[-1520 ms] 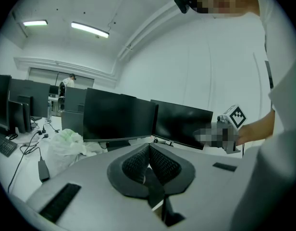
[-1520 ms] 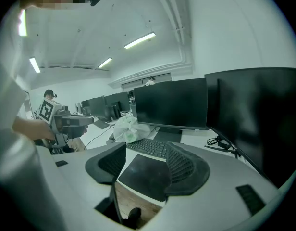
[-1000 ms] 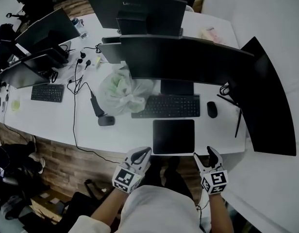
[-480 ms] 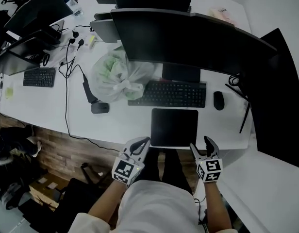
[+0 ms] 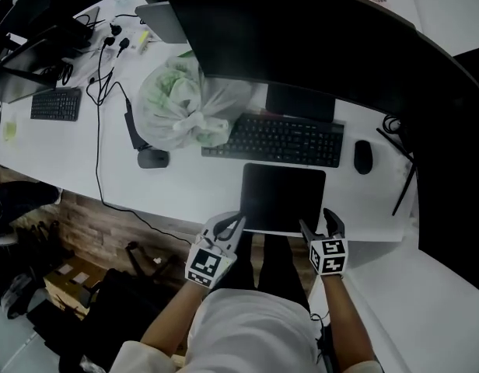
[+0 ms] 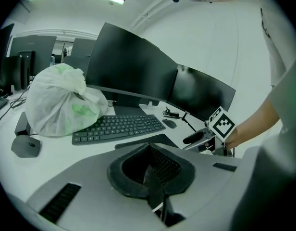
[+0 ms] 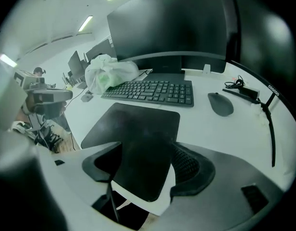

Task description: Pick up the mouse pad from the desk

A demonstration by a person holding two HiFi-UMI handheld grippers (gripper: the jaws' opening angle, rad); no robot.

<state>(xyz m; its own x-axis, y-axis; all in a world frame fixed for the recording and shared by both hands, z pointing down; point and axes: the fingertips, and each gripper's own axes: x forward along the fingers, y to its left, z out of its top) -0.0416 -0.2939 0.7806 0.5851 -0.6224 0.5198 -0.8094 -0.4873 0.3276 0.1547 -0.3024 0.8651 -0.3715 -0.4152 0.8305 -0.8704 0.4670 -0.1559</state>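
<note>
The black mouse pad (image 5: 282, 195) lies flat at the desk's front edge, just before the keyboard (image 5: 275, 140). My right gripper (image 5: 316, 222) stands at the pad's near right corner. Its jaws are opening, and the near edge of the mouse pad (image 7: 138, 134) lies between them without the pads pressing on it. My left gripper (image 5: 236, 225) hovers at the desk edge by the pad's near left corner, shut and empty. In the left gripper view, the left gripper (image 6: 149, 149) shows its pads meeting, with the mouse pad (image 6: 148, 141) low beyond them.
A black mouse (image 5: 363, 156) lies right of the keyboard. A knotted plastic bag (image 5: 180, 106) sits to the left, with a small dark puck (image 5: 152, 158) and cables (image 5: 99, 123) beside it. Large monitors (image 5: 317, 45) rise behind. A cable (image 7: 272, 124) runs along the desk's right side.
Both grippers have come down and forward to the desk's front edge. The right one now straddles the pad's near corner with wider jaws; the left stays shut.
</note>
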